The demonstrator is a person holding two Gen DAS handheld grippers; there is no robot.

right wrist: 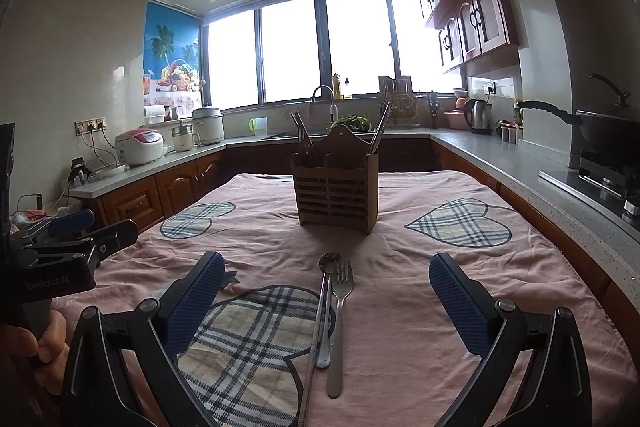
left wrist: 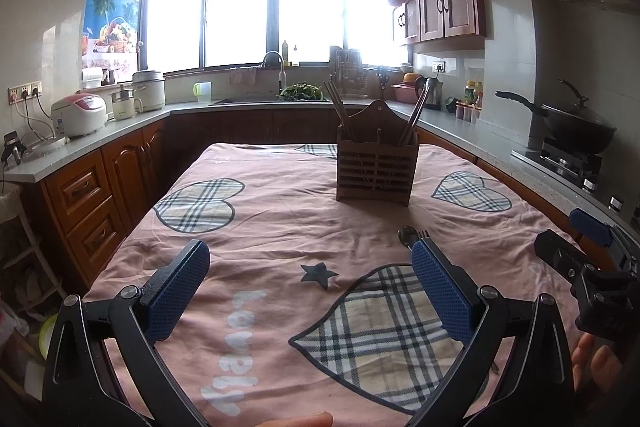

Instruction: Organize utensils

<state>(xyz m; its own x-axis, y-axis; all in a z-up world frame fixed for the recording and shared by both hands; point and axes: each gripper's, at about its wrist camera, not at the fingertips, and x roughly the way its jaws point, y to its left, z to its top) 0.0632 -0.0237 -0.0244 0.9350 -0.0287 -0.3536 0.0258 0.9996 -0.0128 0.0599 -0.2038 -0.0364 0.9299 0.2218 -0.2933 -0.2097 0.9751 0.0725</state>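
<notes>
Left gripper [left wrist: 310, 269] and right gripper [right wrist: 326, 277]: jaws spread, nothing held. Steel fork [right wrist: 339, 311], spoon [right wrist: 326, 303] and thin metal rod [right wrist: 314, 343] lie between right jaws on pink heart-patterned cloth [right wrist: 400, 307]; rod end cut off. "Lovely" printed on cloth. Slatted wooden utensil holder [right wrist: 335, 193] beyond; contents partly hidden.

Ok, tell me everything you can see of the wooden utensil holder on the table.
The wooden utensil holder is a brown, box-shaped caddy with a slatted front, a scalloped top edge and a taller peaked back panel with a small hole. It stands upright on the pink tablecloth, toward the far end, apart from both tools. Chopsticks lean out of its left side, metal ones out of its right.
</notes>
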